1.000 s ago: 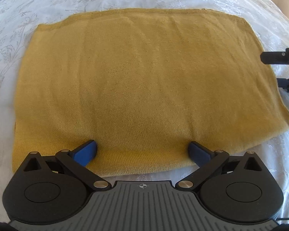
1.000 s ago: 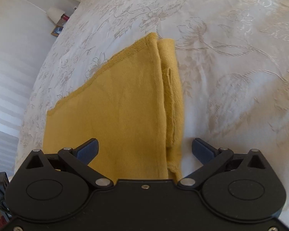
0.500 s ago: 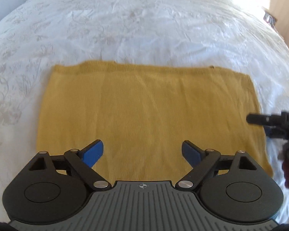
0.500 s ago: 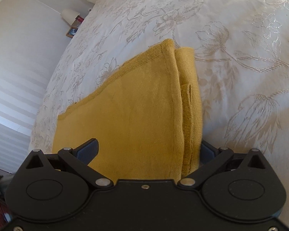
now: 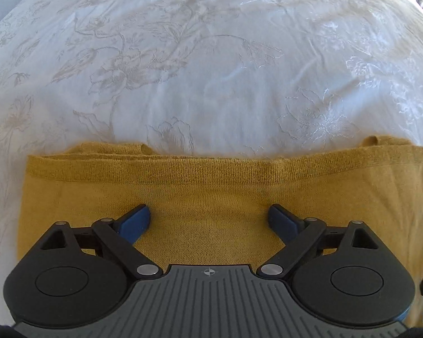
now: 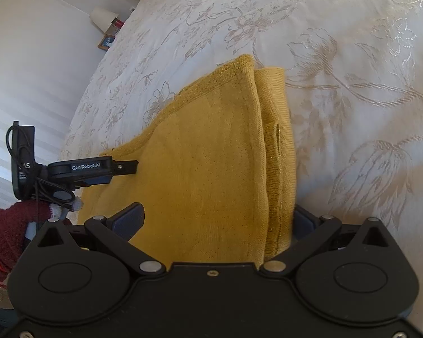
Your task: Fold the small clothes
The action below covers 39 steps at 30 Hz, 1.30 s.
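A mustard-yellow knit garment point(image 5: 211, 191) lies folded flat on the white embroidered bedspread point(image 5: 211, 70). My left gripper point(image 5: 208, 219) hovers over it near its far hem, pointing steeply down. Its jaws are opening, the blue pads point(image 5: 135, 219) stand wide apart, and only the flat cloth below lies between them. In the right wrist view the garment point(image 6: 200, 155) shows a layered side edge point(image 6: 279, 155). My right gripper point(image 6: 218, 214) stands open astride that edge, which hides its right pad. The left gripper point(image 6: 127, 167) shows from the side above the cloth's left part.
A hand in a dark red sleeve point(image 6: 8, 225) holds the left gripper near the bed's left edge. A white lampshade point(image 6: 101, 18) and a small picture frame point(image 6: 107, 42) stand by the wall beyond the bedspread point(image 6: 352, 84), which stretches far and right of the garment.
The left gripper has travelled across the garment from its near edge to its far hem and has come into the right wrist view. The right gripper has edged forward along the layered edge.
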{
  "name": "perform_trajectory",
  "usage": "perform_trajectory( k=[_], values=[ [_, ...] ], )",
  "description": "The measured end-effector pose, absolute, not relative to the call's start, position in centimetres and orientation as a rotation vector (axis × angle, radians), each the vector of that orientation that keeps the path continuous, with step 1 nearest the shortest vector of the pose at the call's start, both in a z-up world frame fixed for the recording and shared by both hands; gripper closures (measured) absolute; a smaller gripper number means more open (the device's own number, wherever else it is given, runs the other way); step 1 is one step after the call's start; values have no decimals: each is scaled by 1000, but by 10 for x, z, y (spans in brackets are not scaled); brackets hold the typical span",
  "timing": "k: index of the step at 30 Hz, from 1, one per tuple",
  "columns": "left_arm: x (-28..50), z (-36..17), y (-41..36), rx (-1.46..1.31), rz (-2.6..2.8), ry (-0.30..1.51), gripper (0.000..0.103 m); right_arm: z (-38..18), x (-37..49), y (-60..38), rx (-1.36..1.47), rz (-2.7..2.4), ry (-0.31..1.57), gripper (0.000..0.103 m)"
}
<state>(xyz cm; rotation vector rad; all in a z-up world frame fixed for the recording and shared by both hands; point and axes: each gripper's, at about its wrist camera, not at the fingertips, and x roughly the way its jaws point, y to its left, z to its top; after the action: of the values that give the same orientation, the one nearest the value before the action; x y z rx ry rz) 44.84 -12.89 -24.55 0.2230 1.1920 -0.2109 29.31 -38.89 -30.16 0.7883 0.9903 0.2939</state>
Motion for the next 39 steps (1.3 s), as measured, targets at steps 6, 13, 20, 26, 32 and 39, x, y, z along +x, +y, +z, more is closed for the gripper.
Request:
perform_trajectory(
  k=[6,13,20,26,32,39],
  values=[
    [436,-231,-117,196,-209,1168,11,-304,288,-395,805,313,971,0],
    [368,-228,-101,195,-206,1193,11,-305,281,-402,810,329,969,0],
    [324,-234,-89,179,-209,1243,11,-301,280,-404,821,328,978,0],
    [310,-227,-69,136,-209,1260,11,-300,273,-402,824,337,983,1],
    [292,-216,-44,93,-184,1245,11,-305,273,-407,839,292,1052,72],
    [297,-201,-16,45,-184,1187,11,-266,274,-384,719,246,1025,78]
  ],
)
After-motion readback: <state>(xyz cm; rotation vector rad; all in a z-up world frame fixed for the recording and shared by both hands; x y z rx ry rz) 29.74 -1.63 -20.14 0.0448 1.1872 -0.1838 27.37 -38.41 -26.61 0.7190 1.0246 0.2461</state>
